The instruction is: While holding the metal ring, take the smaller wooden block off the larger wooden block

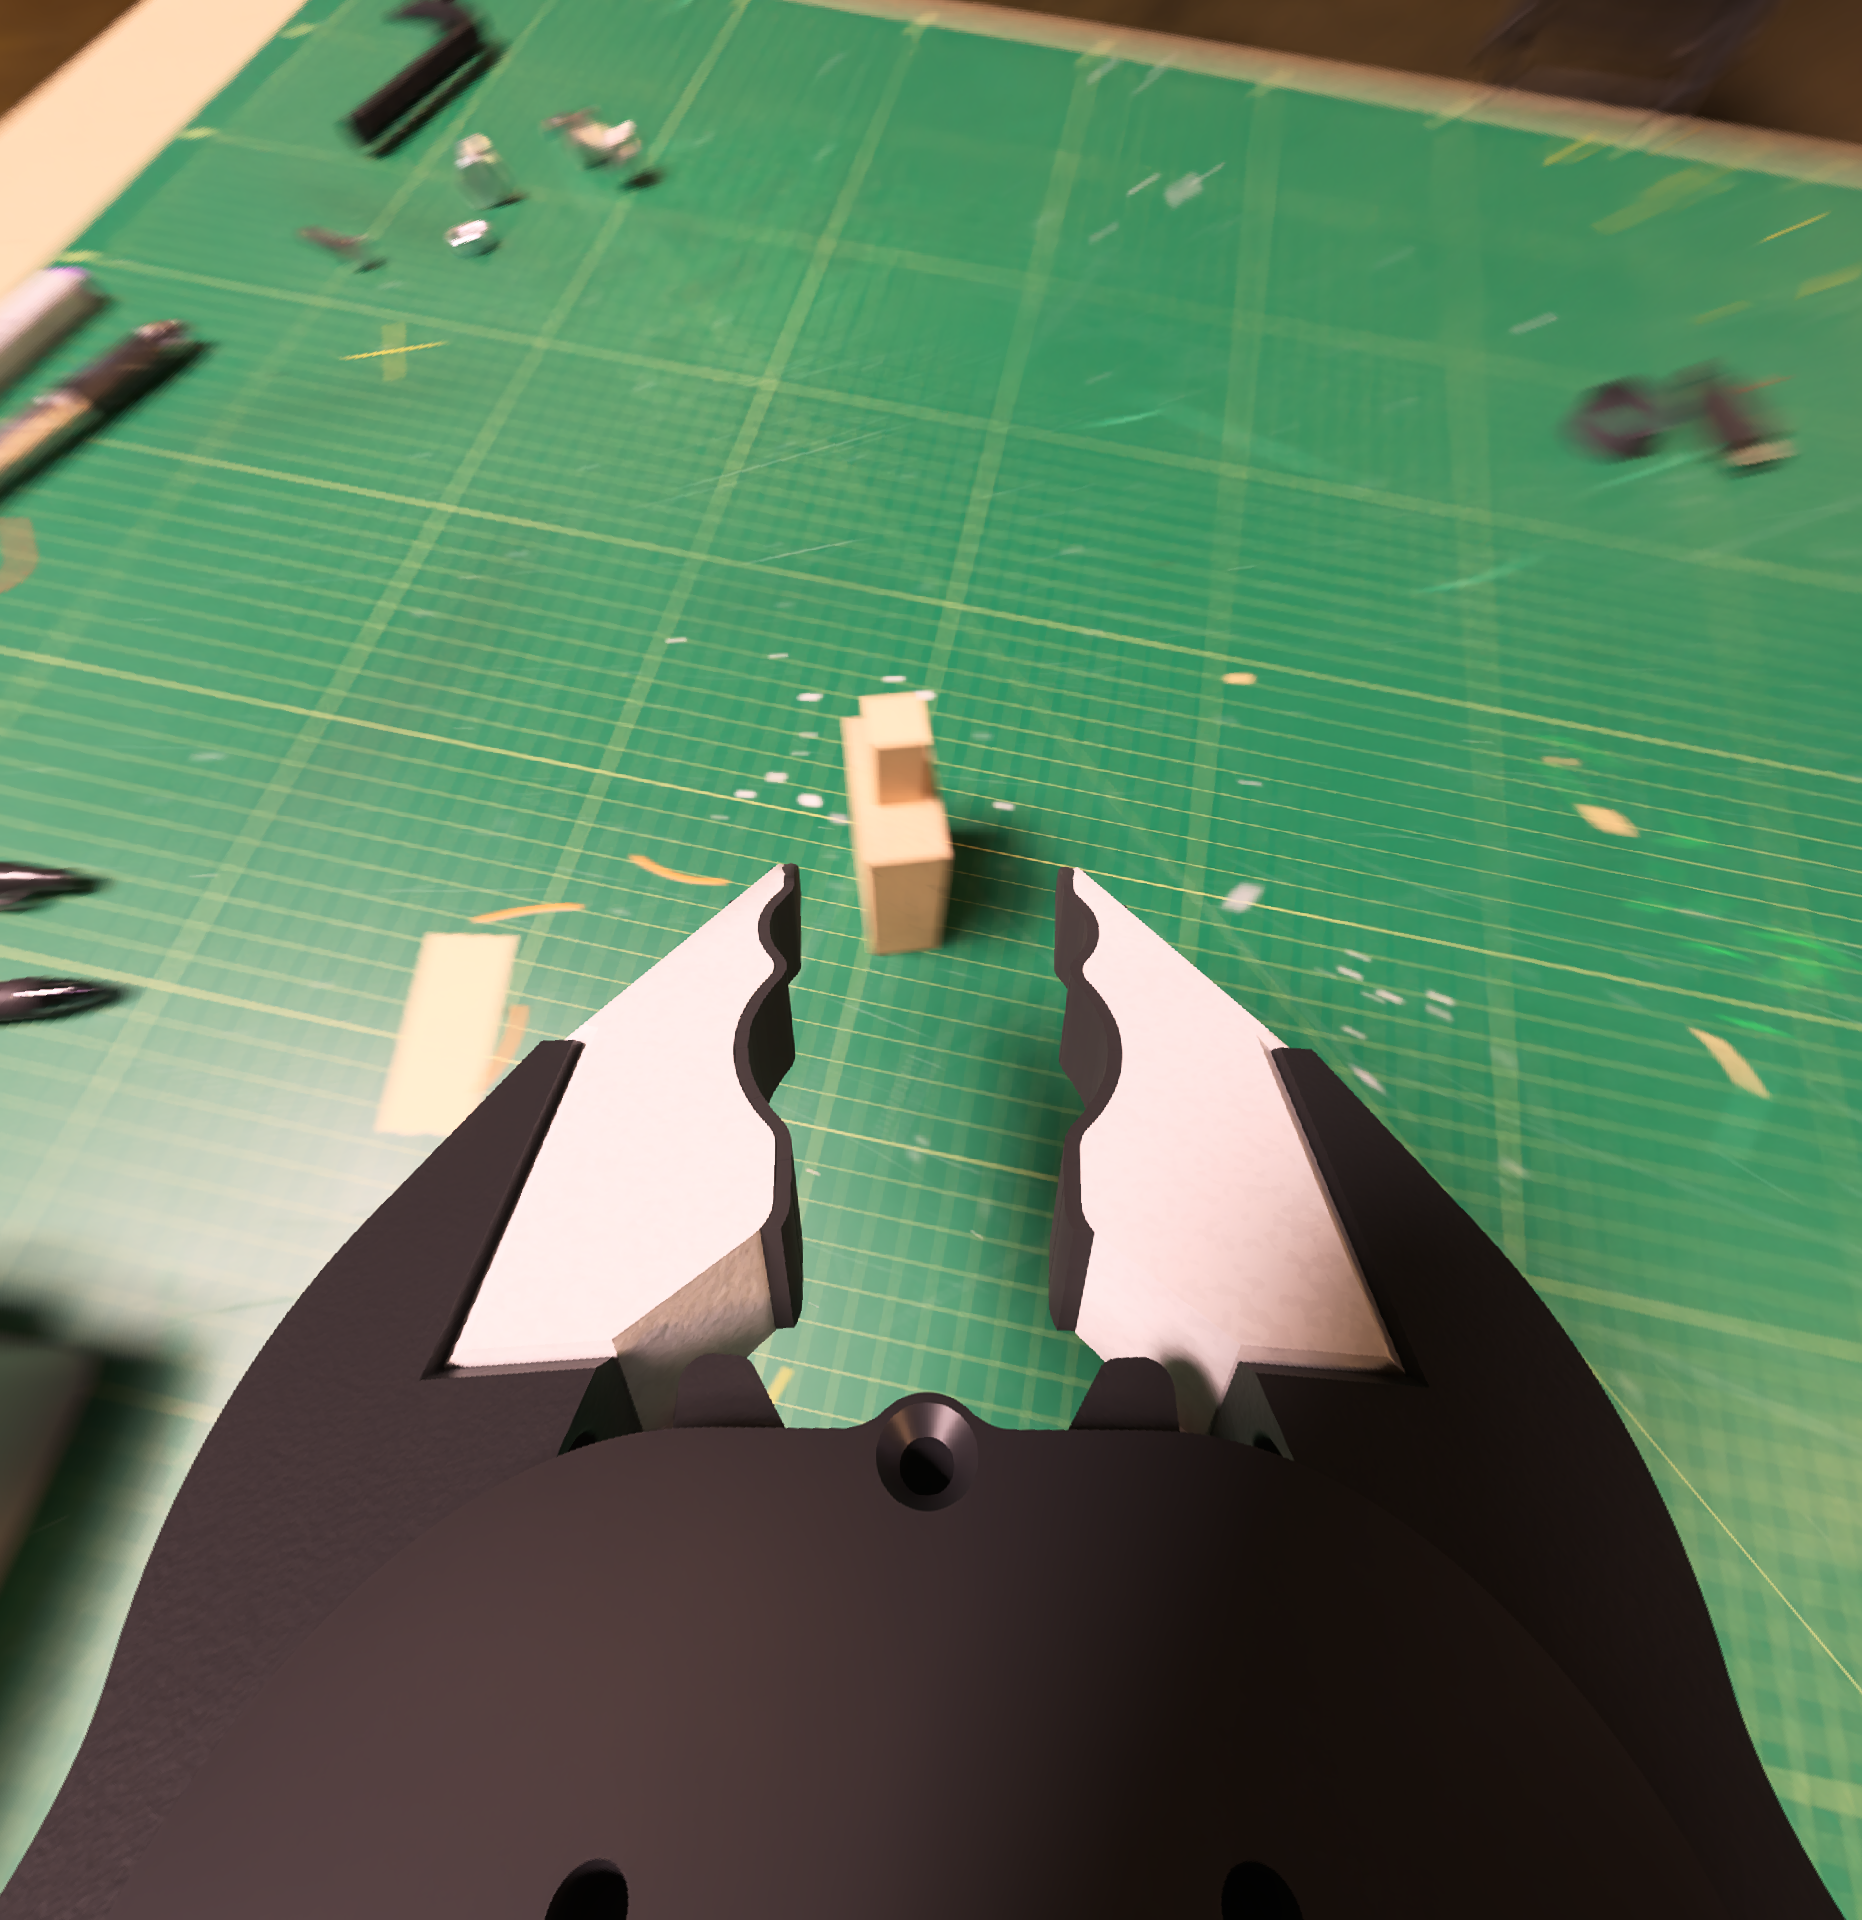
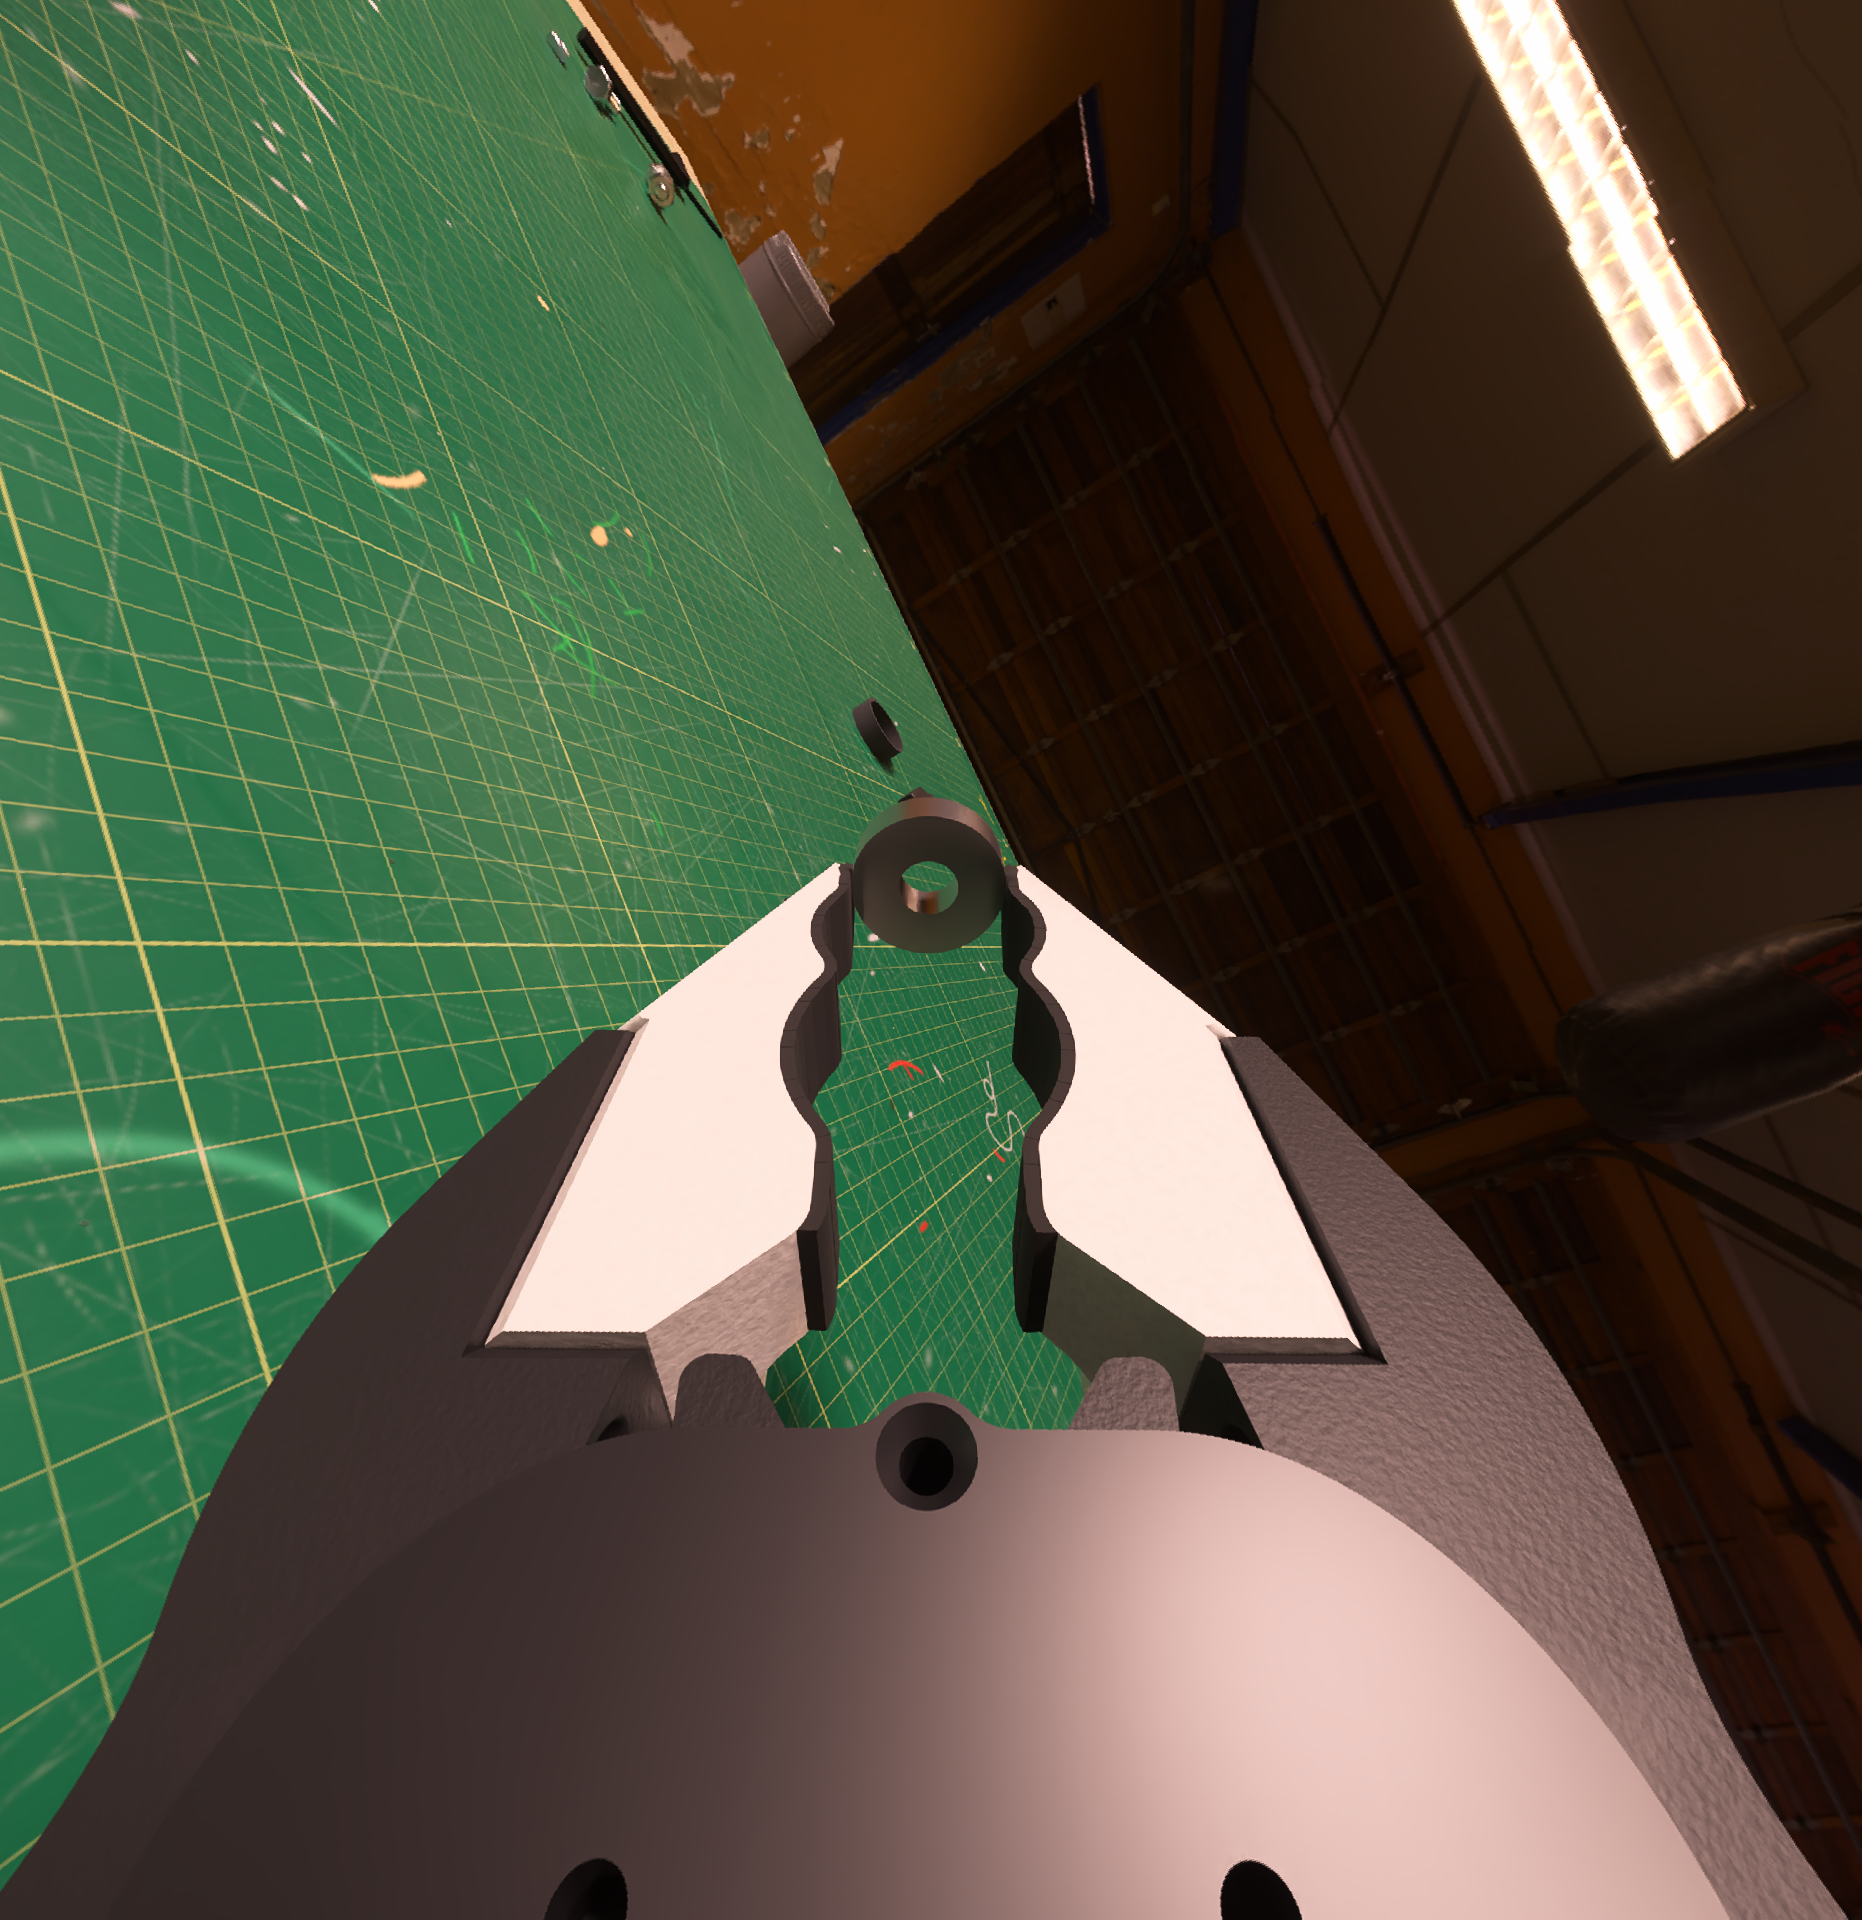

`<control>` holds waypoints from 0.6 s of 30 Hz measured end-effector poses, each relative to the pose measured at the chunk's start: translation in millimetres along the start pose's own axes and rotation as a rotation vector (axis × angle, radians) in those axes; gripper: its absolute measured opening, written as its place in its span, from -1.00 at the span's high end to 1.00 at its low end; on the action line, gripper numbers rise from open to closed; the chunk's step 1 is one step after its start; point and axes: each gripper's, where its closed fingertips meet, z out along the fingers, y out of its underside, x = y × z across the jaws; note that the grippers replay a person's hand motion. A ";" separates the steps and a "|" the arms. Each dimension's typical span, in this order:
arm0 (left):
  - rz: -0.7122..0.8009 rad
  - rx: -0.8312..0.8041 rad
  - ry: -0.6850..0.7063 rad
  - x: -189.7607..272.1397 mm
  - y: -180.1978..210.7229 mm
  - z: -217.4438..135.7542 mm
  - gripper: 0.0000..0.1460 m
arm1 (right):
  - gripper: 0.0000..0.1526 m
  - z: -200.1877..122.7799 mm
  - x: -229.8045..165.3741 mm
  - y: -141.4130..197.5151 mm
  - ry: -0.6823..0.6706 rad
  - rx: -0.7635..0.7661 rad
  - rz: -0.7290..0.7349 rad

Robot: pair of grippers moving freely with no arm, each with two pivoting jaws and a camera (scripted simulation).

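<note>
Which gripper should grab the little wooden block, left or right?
The left gripper. Its fingers are open and empty, pointing at the smaller wooden block sitting on the larger wooden block. The right gripper is busy holding the metal ring.

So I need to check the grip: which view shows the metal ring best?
The right wrist view: the metal ring sits pinched between the right gripper fingertips, hole facing the camera. The left wrist view shows no held ring, only the open left gripper facing the wooden blocks.
</note>
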 end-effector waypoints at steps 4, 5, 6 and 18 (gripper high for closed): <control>-0.039 -0.170 -0.155 -9.5 -10.9 32.3 0.36 | 0.63 -0.5 1.3 1.5 -0.011 -0.004 0.035; -0.078 -0.187 -0.132 -6.9 -11.3 37.3 0.37 | 0.63 -1.0 2.0 2.1 -0.015 -0.005 0.051; -0.105 -0.194 -0.135 -6.9 -11.0 41.1 0.37 | 0.63 -1.6 3.1 2.5 -0.018 -0.004 0.068; 0.019 -0.147 -0.142 -7.4 -18.3 44.3 0.83 | 0.63 -1.2 5.7 6.0 -0.053 -0.002 0.161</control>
